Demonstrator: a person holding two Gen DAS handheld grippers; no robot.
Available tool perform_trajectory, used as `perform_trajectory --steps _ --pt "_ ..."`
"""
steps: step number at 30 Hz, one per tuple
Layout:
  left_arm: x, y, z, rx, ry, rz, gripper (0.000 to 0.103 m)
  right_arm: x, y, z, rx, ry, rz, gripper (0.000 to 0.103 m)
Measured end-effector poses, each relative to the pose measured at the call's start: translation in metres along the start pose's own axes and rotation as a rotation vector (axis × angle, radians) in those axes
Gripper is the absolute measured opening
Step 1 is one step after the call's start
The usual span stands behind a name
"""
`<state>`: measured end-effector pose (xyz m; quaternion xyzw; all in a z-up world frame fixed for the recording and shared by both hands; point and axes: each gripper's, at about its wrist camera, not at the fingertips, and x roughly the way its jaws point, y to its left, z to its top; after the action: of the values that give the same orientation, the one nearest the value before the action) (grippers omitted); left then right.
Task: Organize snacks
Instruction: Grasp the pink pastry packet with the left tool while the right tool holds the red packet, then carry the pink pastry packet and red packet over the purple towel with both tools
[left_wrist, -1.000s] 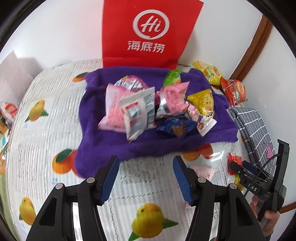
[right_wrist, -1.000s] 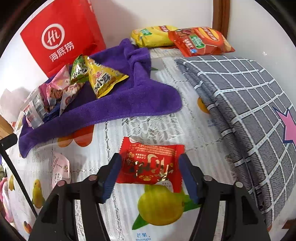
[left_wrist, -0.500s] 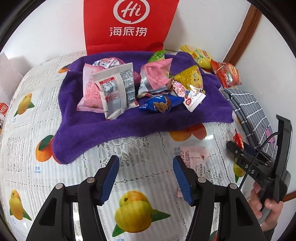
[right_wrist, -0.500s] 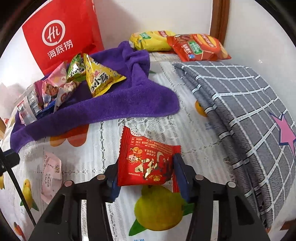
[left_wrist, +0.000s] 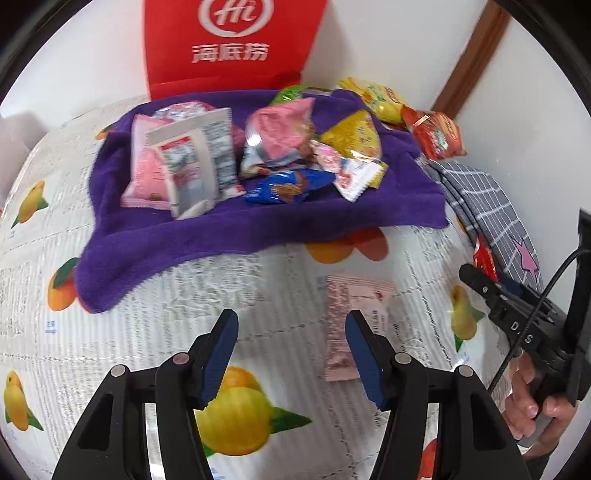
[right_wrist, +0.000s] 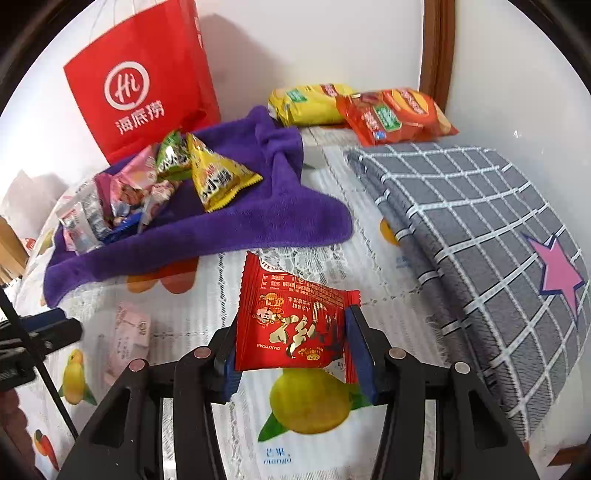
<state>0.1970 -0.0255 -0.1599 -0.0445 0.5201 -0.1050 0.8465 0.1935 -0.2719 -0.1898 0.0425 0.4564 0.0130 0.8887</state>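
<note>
My right gripper (right_wrist: 291, 350) is clamped on a red snack packet (right_wrist: 291, 325); its jaws have just been closing, both pads pressed on the packet's sides, and the packet is tilted up off the fruit-print tablecloth (right_wrist: 306, 435). My left gripper (left_wrist: 291, 354) has its jaws apart with nothing between them, over the cloth; a pale pink sachet (left_wrist: 351, 317) lies flat just beside its right finger, partly behind it. At the left view's right edge a hand (left_wrist: 532, 402) grips the right tool. Past that, a purple towel (left_wrist: 221, 229) carries the pile: pink packets, a white-grey pouch (left_wrist: 195, 158), a blue wrapper (left_wrist: 284, 184), a yellow triangular pack (right_wrist: 218, 177). To the right sits a folded grey grid cloth with a pink star (right_wrist: 480, 229). Farthest back, a yellow bag (right_wrist: 310, 103) and an orange-red bag (right_wrist: 395, 114) lie near the wall, and a red paper bag (right_wrist: 144, 85) stands against it.
</note>
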Motion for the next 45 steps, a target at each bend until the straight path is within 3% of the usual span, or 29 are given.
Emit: perform_trajectory --steps 10,19,24,28,36,45 --pt "0.035 -0.041 -0.007 0.070 0.079 -0.037 0.060 -0.033 -0.011 -0.001 -0.018 -0.051 -0.006 0.050" --pt "0.047 -0.077 -0.013 0.204 0.018 0.135 0.061 -0.040 -0.019 -0.006 0.000 -0.049 0.005 0.050" --pt "0.042 -0.072 -0.014 0.197 0.001 0.129 0.046 -0.037 -0.015 -0.012 0.002 -0.032 0.010 0.050" --pt "0.033 -0.063 -0.019 0.185 -0.002 0.115 0.039 -0.037 -0.011 -0.016 0.009 -0.018 0.033 0.050" --pt "0.022 -0.045 -0.025 0.134 0.011 0.081 0.036 -0.047 -0.001 -0.018 0.000 -0.022 0.047 0.050" --pt "-0.008 -0.030 -0.026 0.111 -0.031 0.075 0.036 -0.063 0.013 -0.012 -0.010 -0.036 0.079 0.050"
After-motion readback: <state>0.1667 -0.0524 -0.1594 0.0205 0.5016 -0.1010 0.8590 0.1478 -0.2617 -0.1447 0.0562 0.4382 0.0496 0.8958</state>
